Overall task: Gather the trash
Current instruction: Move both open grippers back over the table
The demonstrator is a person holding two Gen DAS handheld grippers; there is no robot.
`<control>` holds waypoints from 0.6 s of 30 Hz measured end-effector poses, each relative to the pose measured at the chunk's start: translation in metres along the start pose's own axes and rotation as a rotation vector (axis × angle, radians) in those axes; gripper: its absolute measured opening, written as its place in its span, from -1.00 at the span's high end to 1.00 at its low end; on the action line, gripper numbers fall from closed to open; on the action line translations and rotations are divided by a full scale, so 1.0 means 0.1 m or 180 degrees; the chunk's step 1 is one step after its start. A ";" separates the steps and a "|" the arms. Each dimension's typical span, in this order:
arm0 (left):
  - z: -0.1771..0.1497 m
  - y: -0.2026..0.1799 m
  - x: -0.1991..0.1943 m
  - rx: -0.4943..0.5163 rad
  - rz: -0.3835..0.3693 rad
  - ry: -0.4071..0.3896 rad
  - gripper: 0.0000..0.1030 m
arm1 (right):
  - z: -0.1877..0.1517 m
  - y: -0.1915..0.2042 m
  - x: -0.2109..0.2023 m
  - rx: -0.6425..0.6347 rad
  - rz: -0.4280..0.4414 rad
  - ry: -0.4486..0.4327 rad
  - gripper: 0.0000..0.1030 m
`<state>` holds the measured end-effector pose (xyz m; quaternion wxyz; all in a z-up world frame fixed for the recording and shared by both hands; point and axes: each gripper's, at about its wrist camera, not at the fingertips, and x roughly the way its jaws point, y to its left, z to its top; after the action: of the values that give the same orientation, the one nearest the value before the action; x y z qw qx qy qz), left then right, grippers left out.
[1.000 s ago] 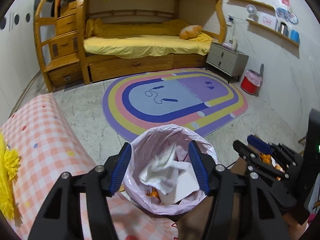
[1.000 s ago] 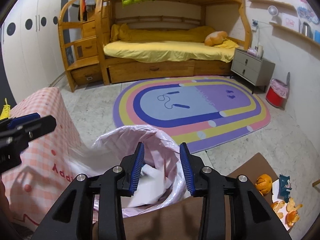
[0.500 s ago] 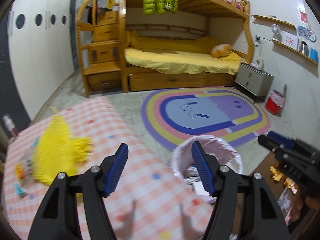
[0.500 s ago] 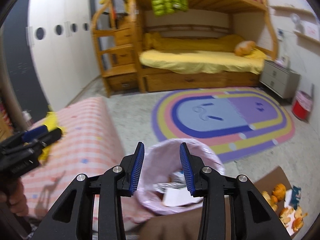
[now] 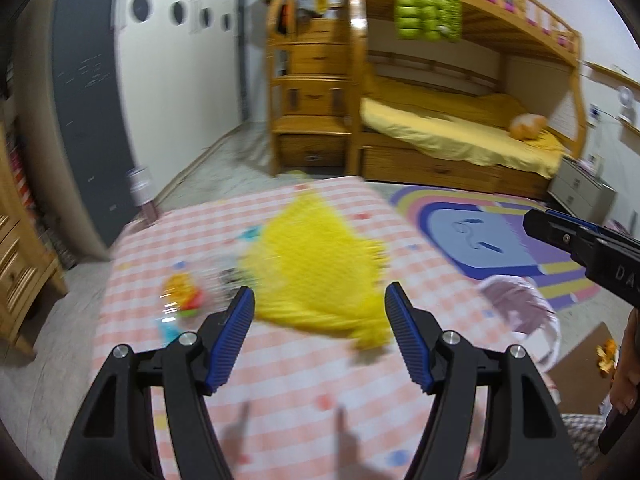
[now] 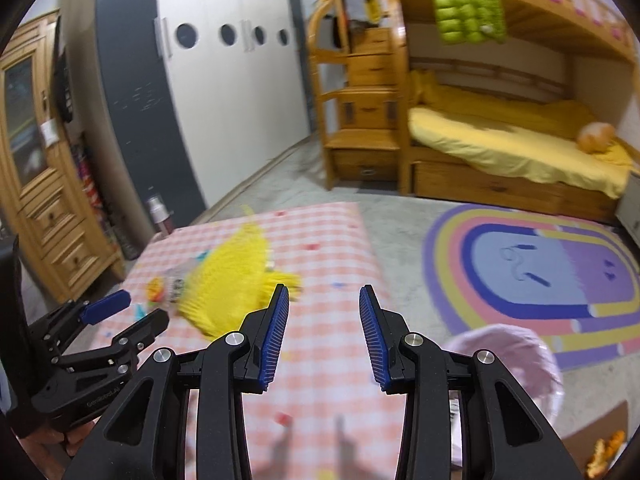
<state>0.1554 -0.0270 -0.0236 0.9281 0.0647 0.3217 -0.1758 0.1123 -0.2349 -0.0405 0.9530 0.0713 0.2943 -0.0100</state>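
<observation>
My left gripper (image 5: 319, 334) is open and empty above a table with a pink checked cloth (image 5: 288, 372). A yellow fringed cloth (image 5: 320, 276) lies ahead of it, with small colourful wrappers (image 5: 182, 300) to its left. My right gripper (image 6: 323, 332) is open and empty over the same table (image 6: 320, 368); the yellow cloth (image 6: 232, 284) and wrappers (image 6: 158, 292) lie to its left. The trash bin with a pink bag stands at the table's right edge in the left wrist view (image 5: 520, 312) and in the right wrist view (image 6: 508, 364).
A brown board with orange peels (image 5: 606, 356) lies on the floor right of the bin. A rainbow rug (image 6: 532, 272), a wooden bunk bed (image 6: 500, 136), a wooden cabinet (image 6: 44, 184) at the left and a bottle (image 6: 158, 216) behind the table.
Both grippers have swung left and back from above the bin to above the checked table. The yellow cloth and wrappers have come into view. Both stayed open.
</observation>
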 end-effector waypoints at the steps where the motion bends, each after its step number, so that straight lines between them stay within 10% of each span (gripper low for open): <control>1: -0.01 0.12 0.00 -0.0034 0.0074 0.0010 -0.33 | 0.04 0.08 0.10 0.0012 0.0064 0.0026 0.25; 9: 0.04 0.74 0.18 0.0058 0.0514 0.0063 -0.35 | 0.21 0.38 0.67 -0.0108 0.0276 0.0095 0.25; 18: -0.07 0.92 0.52 -0.0094 0.0403 0.0402 -0.37 | 0.14 0.27 0.87 -0.0040 0.0260 0.0199 0.25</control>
<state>0.2228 0.0458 -0.0609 0.9161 0.0821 0.3775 -0.1075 0.1940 -0.2085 -0.0745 0.9434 0.0776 0.3208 0.0329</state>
